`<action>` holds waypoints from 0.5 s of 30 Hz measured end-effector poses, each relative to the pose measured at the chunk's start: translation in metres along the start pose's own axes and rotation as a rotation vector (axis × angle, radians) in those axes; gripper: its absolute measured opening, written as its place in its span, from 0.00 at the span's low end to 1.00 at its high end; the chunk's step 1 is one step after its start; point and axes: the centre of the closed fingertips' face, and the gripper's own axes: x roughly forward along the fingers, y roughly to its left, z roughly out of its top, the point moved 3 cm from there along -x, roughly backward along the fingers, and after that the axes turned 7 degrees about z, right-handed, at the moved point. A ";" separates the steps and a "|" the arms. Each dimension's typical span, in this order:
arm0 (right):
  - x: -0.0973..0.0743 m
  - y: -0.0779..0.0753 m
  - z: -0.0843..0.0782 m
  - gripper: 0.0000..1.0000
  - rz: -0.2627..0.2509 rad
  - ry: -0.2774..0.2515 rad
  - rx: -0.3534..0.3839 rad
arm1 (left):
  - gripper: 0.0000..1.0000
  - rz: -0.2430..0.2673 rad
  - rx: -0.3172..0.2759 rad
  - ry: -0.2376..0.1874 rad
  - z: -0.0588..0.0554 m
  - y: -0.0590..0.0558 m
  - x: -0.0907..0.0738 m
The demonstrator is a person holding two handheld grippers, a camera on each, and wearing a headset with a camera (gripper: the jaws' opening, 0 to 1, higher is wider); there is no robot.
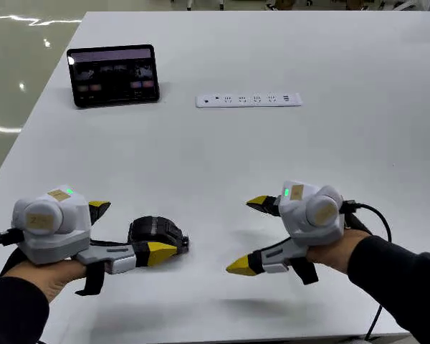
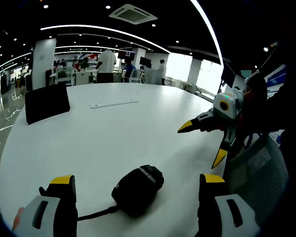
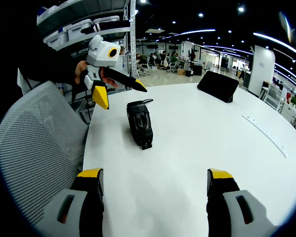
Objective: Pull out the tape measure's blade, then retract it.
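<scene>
Lying between spread jaws of the left tool (image 1: 134,229) — tape measure (image 1: 158,231), lettering unreadable

Honestly, nothing readable here. The tablet (image 1: 113,75) screen shows some tiles, way too blurry for words. The power strip (image 1: 248,99) right of the tablet has tiny marks I can't make out. Tan stickers (image 1: 58,194) on the left gripper (image 1: 134,228) and right gripper (image 1: 247,234): too small to tell. Same for the tape measure (image 1: 156,233).

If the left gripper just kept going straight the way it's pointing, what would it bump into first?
Most likely the tape measure, lying just ahead of the left gripper, in line with the gap between its open jaws.
</scene>
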 end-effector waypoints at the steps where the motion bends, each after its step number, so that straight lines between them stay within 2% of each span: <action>1: -0.007 0.001 -0.001 0.83 -0.013 -0.011 0.006 | 1.00 -0.008 0.025 -0.004 0.000 0.000 -0.003; 2: -0.012 0.002 -0.003 0.84 -0.017 -0.014 0.010 | 1.00 0.003 0.036 -0.002 -0.001 0.003 -0.005; 5: -0.029 0.004 -0.007 0.88 -0.046 -0.014 0.012 | 1.00 -0.013 0.015 0.000 -0.003 0.008 -0.013; 7: -0.044 0.002 -0.010 0.91 -0.070 -0.014 0.018 | 1.00 0.000 0.006 0.003 -0.007 0.015 -0.018; 9: -0.059 0.000 -0.013 0.94 -0.093 -0.013 0.032 | 1.00 -0.019 -0.006 -0.015 -0.007 0.017 -0.025; 12: -0.078 -0.005 -0.021 1.00 -0.138 -0.007 0.050 | 1.00 0.036 0.022 0.009 -0.014 0.031 -0.031; 13: -0.089 -0.007 -0.030 1.00 -0.159 0.004 0.066 | 1.00 0.036 -0.005 -0.002 -0.016 0.036 -0.036; 15: -0.102 -0.011 -0.041 1.00 -0.194 0.016 0.084 | 1.00 0.046 -0.019 -0.014 -0.017 0.042 -0.042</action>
